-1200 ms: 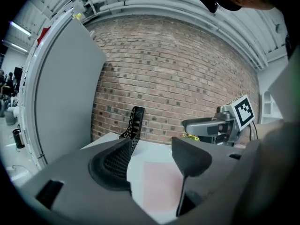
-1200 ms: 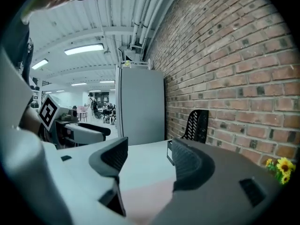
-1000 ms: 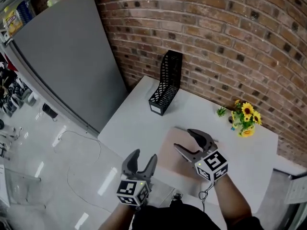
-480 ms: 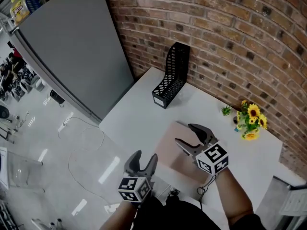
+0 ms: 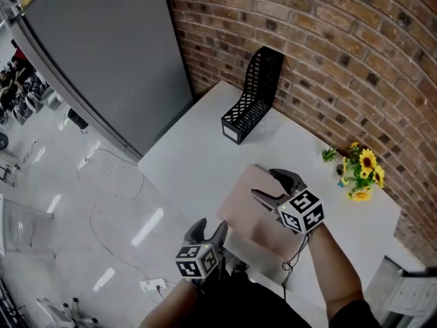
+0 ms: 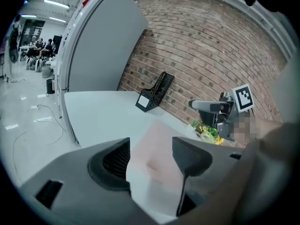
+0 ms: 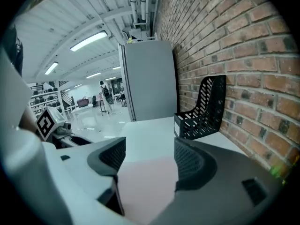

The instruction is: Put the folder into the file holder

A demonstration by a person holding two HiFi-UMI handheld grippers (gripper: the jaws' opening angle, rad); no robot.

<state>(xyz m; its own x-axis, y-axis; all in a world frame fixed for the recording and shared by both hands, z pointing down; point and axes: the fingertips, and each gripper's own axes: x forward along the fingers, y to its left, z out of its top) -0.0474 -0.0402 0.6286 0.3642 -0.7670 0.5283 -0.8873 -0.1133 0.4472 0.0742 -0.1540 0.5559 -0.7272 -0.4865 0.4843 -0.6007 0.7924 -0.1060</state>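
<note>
From the head view, the pink folder [image 5: 254,209] lies flat near the front edge of the white table [image 5: 194,157]. The black file holder [image 5: 251,100] stands at the far corner beside the brick wall [image 5: 328,43]. Bare tabletop runs between them, and the flowers [image 5: 360,174] sit off to the right, well apart. My left gripper [image 5: 207,228] hangs at the table's front edge, just off the folder's near corner; my right gripper [image 5: 265,184] is over the folder. In the left gripper view the jaws stand apart with nothing pinched, the folder showing on the table beyond the gap. In the right gripper view the jaws are spread and have just been opening; the folder lies under the gap, ungripped, with a clear lane to the holder. Against a second ago, both grippers sit lower, the left one most; folder and holder are unmoved.
</note>
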